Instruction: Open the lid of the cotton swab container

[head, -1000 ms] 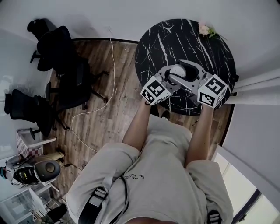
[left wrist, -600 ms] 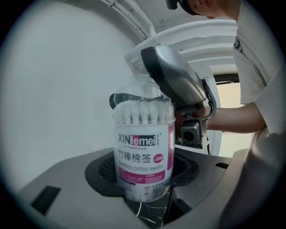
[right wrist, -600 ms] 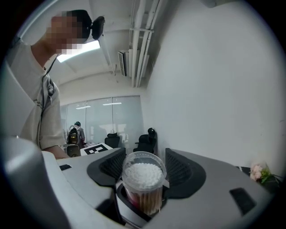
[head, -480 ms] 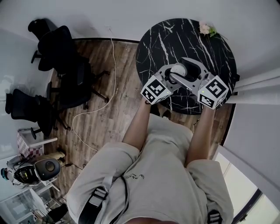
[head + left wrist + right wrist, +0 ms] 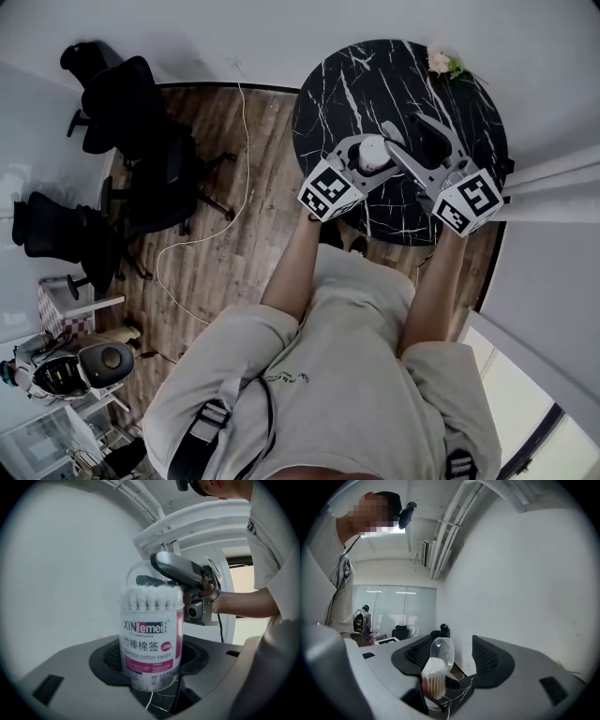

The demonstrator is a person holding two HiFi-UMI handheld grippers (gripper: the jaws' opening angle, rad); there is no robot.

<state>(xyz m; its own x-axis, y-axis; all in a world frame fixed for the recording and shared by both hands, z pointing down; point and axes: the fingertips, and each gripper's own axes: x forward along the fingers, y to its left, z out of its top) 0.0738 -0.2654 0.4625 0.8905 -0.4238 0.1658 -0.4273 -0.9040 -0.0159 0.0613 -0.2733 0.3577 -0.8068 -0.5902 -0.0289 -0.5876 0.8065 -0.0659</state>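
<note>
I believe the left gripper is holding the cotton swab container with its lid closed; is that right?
Not quite: the lid is open, standing up above the swabs, as the right gripper view shows. The left gripper does hold the cotton swab container.

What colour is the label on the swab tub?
The label is pink and white; left gripper view.

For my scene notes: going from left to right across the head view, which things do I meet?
black office chairs → white cable → cotton swab container → pink flowers
</note>
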